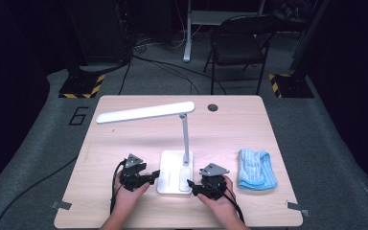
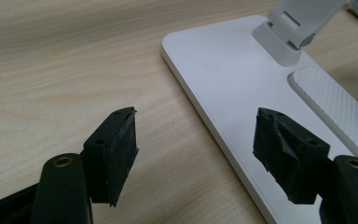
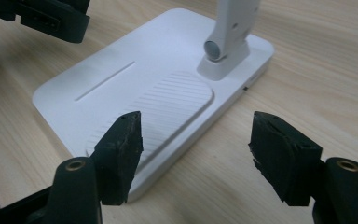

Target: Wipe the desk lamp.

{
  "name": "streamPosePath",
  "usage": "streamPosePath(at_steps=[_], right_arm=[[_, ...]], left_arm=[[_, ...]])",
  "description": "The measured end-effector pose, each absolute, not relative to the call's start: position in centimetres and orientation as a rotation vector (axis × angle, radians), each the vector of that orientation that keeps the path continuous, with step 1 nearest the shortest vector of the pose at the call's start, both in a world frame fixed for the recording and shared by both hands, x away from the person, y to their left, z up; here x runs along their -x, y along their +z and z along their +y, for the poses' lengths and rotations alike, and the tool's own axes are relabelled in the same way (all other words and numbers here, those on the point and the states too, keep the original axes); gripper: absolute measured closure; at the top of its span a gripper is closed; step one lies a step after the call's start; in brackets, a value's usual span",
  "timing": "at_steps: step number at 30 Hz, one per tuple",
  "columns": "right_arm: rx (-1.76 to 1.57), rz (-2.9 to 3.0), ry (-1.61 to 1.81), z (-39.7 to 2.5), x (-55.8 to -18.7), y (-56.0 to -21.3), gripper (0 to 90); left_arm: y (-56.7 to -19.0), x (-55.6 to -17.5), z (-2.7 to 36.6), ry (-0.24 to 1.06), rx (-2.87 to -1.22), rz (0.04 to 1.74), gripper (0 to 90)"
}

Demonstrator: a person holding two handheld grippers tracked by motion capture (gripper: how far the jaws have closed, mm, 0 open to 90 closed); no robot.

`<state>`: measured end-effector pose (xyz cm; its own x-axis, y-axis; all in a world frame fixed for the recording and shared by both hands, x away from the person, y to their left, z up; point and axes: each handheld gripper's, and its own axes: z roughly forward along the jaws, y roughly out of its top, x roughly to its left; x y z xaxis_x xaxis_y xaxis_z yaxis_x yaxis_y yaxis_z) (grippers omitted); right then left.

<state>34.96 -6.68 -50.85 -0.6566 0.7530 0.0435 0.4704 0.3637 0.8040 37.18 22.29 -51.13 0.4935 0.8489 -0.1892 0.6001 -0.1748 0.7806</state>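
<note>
While both hands are resting low at the near edge of the counter, the scene is reading as follows:

Left gripper (image 1: 154,178): it is standing wide, gripping nothing, its jaws straddling the left long edge of the lamp base; in the left gripper view (image 2: 196,140) one jaw is hovering over bare wood and the other over the white plate.

Right gripper (image 1: 191,184): it is also gaping wide and empty, sitting just beside the base's near right corner; in the right gripper view (image 3: 196,140) its jaws are framing that corner, one over the ribbed pad and one over wood.

Lamp base (image 1: 175,172): this flat white slab is lying between the two grippers, near the front middle of the counter (image 1: 124,211); whether either jaw is touching it is not clear.

Ribbed pad (image 3: 168,105): it is sitting in the base's top, in front of the hinge.

Lamp stem (image 1: 186,139): it is rising from the base's far right corner.

Lamp head (image 1: 143,113): this long white bar is reaching out leftwards above the counter.

Blue cloth (image 1: 255,168): it is lying folded to the right, well apart from the lamp.
</note>
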Motion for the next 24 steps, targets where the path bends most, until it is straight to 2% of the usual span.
streamPosePath(at_steps=[11, 24], right_arm=[[-1.093, 2.334, 1.18, -3.7, -35.3, -51.4, 23.4], [-1.096, 2.337, 1.158, -3.3, -35.5, -51.8, 22.5]], left_arm=[[-51.2, -37.3, 22.5, 0.358, -1.866, 1.224, 29.1], [-51.1, -37.3, 22.7, 0.351, -1.875, 1.222, 28.4]])
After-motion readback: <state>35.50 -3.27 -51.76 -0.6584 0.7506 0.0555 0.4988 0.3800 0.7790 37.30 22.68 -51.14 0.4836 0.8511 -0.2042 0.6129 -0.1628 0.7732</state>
